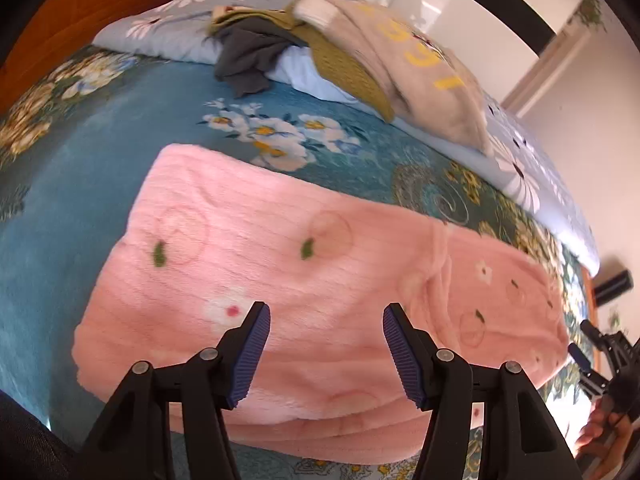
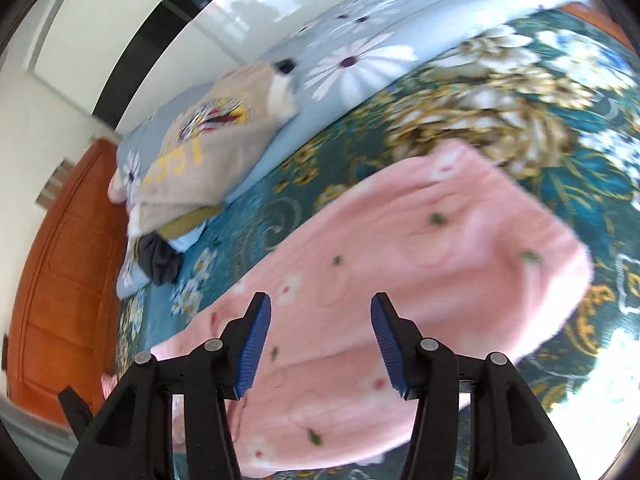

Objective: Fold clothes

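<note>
Spreading across both wrist views, a teal bedspread patterned with white and gold flowers is seen bearing the whole scene, with a pale blue daisy-print quilt bunched along its far side. Laid flat on the bedspread, nearest the cameras, is a pink fleece garment dotted with small flowers and green leaves, which appears already folded into a long band, a doubled edge being visible along its near side. Beyond it, on the quilt, an unsorted heap is made up of a beige fleece top with yellow lettering, a mustard knitted piece and a dark grey cloth. An orange wooden door is seen in the right wrist view. The left gripper is held just above the pink garment with its blue ribbed pads wide apart and nothing between them; the right gripper is likewise spread wide and empty over the garment's other end. The fleece is judged to be soft, thick and light, likely to sag and slide layer over layer when lifted, so both layers are best pinched together at the corners of one short end, one gripper to each corner, before being carried over toward the opposite end.
</note>
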Demonstrator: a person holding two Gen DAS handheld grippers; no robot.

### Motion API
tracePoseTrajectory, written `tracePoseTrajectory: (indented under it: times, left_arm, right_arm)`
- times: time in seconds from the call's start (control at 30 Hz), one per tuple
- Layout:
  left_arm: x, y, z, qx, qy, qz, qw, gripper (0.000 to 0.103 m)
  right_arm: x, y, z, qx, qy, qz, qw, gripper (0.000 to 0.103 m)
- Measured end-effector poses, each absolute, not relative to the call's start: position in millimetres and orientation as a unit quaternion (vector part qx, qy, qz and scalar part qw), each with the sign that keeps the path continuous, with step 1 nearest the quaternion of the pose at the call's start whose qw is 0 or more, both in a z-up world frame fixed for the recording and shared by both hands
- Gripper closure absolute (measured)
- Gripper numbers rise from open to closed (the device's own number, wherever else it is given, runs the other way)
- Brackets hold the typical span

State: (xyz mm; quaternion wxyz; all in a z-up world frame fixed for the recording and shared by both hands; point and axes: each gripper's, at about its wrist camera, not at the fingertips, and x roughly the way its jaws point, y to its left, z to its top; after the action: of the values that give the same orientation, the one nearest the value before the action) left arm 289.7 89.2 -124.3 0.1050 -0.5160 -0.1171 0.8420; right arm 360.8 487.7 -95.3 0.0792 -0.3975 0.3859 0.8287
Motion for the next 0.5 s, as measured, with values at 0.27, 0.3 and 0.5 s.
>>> tracePoseTrajectory:
  times: [0.27, 0.3, 0.5]
  left_arm:
    - [310, 163, -150, -0.575, -0.066, 0.778, 0.244, 0.04]
    - [312, 164, -150, -0.576, -0.062, 0.777, 0.245, 0.04]
    - [301, 119, -128, -0.542, -0.195, 0.774, 0.265, 0.04]
  right_arm:
    - [430, 553, -153, -0.335, 0.555, 0.749, 0.138, 0.033]
    - [427, 552, -158, -0.328, 0.568, 0.744, 0.128, 0.033]
    - [403, 555, -182, -0.321, 0.603, 0.715, 0.153, 0.033]
